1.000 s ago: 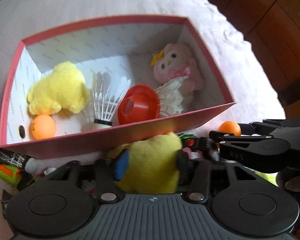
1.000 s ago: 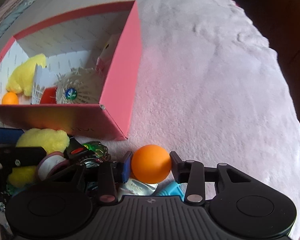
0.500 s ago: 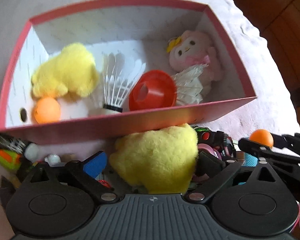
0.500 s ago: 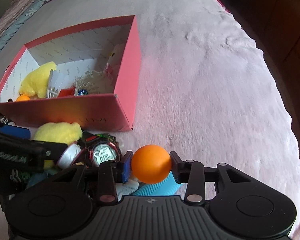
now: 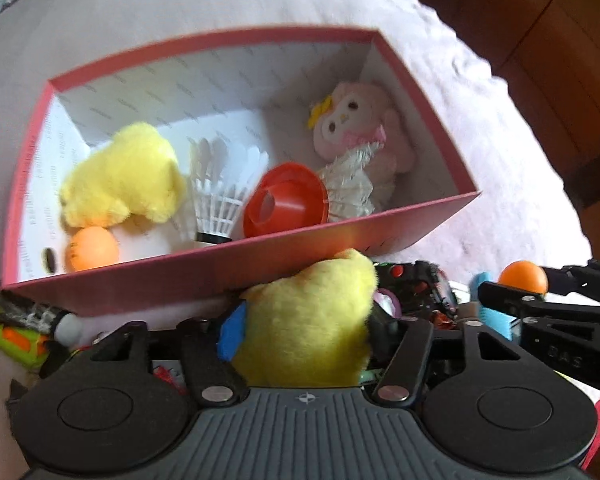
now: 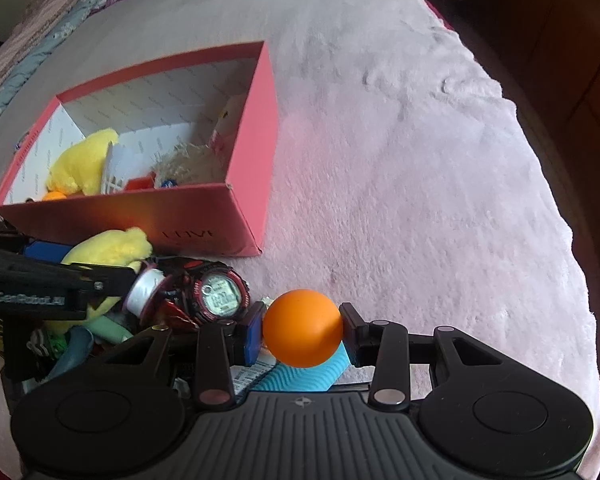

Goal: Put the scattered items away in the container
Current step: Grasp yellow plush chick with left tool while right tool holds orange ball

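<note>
My left gripper (image 5: 306, 324) is shut on a yellow plush toy (image 5: 308, 344), just in front of the near wall of the pink box (image 5: 148, 284). Inside the box lie another yellow plush (image 5: 124, 176), an orange ball (image 5: 92, 248), a white shuttlecock (image 5: 220, 196), a red cup (image 5: 288, 204), a feathery shuttlecock (image 5: 352, 188) and a pink plush (image 5: 360, 120). My right gripper (image 6: 302, 332) is shut on an orange ball (image 6: 302, 334), held to the right of the box (image 6: 256, 152) and above the pile. It also shows in the left wrist view, as the right gripper (image 5: 522, 280).
A pile lies in front of the box: a red digital watch (image 6: 220, 296), a white spool (image 6: 144, 288), a blue ridged item (image 6: 300, 376), a dark shuttlecock (image 5: 32, 312) and a green-orange toy (image 5: 16, 340). Pink fleece (image 6: 400, 160) spreads right, ending at dark wooden furniture (image 5: 520, 20).
The left jaws stood wide around the yellow plush half a second ago and have since closed on it. The right gripper has risen and drawn back with the orange ball.
</note>
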`<state>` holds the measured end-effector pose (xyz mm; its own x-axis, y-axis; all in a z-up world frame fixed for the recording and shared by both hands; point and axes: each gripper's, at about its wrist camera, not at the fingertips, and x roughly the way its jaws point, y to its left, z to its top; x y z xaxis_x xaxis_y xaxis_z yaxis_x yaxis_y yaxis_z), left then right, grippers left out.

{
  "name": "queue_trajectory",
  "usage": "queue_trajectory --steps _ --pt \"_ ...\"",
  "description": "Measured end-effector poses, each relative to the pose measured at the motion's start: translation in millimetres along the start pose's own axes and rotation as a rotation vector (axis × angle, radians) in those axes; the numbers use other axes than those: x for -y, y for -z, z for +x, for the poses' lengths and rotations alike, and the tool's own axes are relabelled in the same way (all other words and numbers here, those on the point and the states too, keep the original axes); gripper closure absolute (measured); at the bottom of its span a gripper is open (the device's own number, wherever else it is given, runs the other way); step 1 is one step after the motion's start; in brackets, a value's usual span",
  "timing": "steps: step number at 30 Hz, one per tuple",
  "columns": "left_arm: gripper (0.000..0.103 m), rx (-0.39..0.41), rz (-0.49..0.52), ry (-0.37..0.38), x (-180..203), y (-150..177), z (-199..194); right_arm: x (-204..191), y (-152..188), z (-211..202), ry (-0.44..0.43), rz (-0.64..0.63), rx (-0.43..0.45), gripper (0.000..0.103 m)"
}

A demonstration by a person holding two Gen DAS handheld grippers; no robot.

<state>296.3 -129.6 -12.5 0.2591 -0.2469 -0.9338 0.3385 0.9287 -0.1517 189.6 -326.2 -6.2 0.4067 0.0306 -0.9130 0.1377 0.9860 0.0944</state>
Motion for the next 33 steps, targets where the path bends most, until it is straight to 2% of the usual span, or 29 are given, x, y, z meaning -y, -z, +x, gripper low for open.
queue_trajectory --steps 6,10,15,18,22,33 --pt "0.068 0.049 -0.024 -0.011 -7 4 -34 -6 4 -14 -0.020 -0.005 0.029 0.061" --pt "0.068 0.044 -0.005 -0.024 -14 5 -34 -12 9 -20 -0.029 -0.015 0.034 0.061" --pt "0.058 -0.010 0.032 -0.061 -18 1 -8 -17 19 -27 -0.036 -0.032 0.030 0.061" --pt "0.061 -0.036 0.056 -0.089 -18 8 4 -19 25 -29 -0.039 -0.032 0.024 0.061" --pt "0.063 0.000 0.058 -0.092 -17 14 -4 -18 31 -34 -0.041 -0.029 0.023 0.061" --pt "0.063 0.074 -0.029 -0.070 -14 24 -65 -18 26 -53 -0.057 -0.001 0.059 0.061"
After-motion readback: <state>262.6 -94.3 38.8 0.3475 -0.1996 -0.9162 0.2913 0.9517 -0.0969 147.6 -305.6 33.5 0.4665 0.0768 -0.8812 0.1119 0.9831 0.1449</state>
